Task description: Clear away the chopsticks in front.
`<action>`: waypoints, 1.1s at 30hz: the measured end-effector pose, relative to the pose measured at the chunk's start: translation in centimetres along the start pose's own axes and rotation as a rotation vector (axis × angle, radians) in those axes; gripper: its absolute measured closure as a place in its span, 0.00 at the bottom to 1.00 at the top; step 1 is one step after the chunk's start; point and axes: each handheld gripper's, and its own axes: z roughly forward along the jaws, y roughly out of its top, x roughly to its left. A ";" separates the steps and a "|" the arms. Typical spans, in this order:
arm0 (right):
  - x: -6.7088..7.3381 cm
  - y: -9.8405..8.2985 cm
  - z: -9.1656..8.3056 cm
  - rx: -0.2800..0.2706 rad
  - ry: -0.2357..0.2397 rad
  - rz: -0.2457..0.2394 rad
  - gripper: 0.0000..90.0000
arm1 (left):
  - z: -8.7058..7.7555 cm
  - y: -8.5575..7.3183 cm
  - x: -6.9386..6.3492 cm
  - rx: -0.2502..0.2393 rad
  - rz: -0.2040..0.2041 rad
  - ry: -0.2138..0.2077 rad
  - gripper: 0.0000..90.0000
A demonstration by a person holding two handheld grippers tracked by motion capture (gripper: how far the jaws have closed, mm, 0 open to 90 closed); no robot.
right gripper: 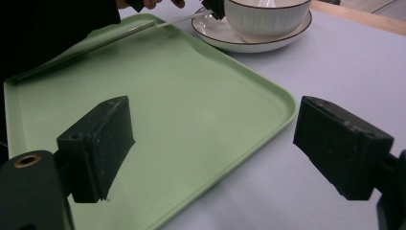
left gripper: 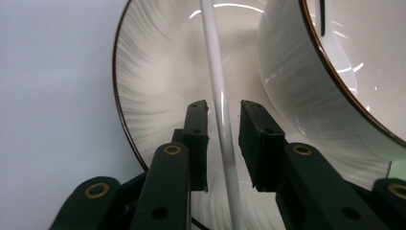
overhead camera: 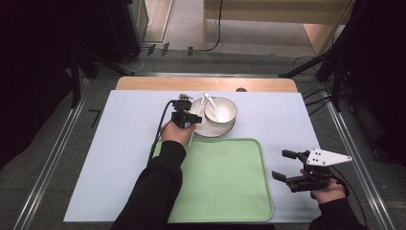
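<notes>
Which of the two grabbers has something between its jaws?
The left hand-held gripper: a thin white stick lying on the ribbed white plate passes between its jaws. The right hand-held gripper holds nothing.

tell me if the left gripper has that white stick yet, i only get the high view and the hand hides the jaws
Observer: Not yet. In the left gripper view the left gripper has its pads on either side of the white stick, with a thin gap on each side.
Operator: where does the stick sit
Observer: It lies across the plate, and the right gripper view shows its other end reaching over the rim of the green tray.
Operator: is it touching the bowl
Observer: No. A strip of plate shows between the stick and the bowl.
</notes>
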 end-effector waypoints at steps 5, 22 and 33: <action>0.0 0.0 0.0 0.002 0.000 -0.006 0.16 | -0.1 -0.1 0.3 0.008 -0.007 0.020 0.94; 0.2 0.0 -0.1 0.003 -0.002 -0.006 0.16 | -6.5 -0.2 1.4 -0.031 -0.021 -0.019 0.95; 0.1 0.0 -0.1 0.004 -0.008 0.000 0.16 | -11.0 -3.4 2.1 -0.046 0.000 -0.039 0.95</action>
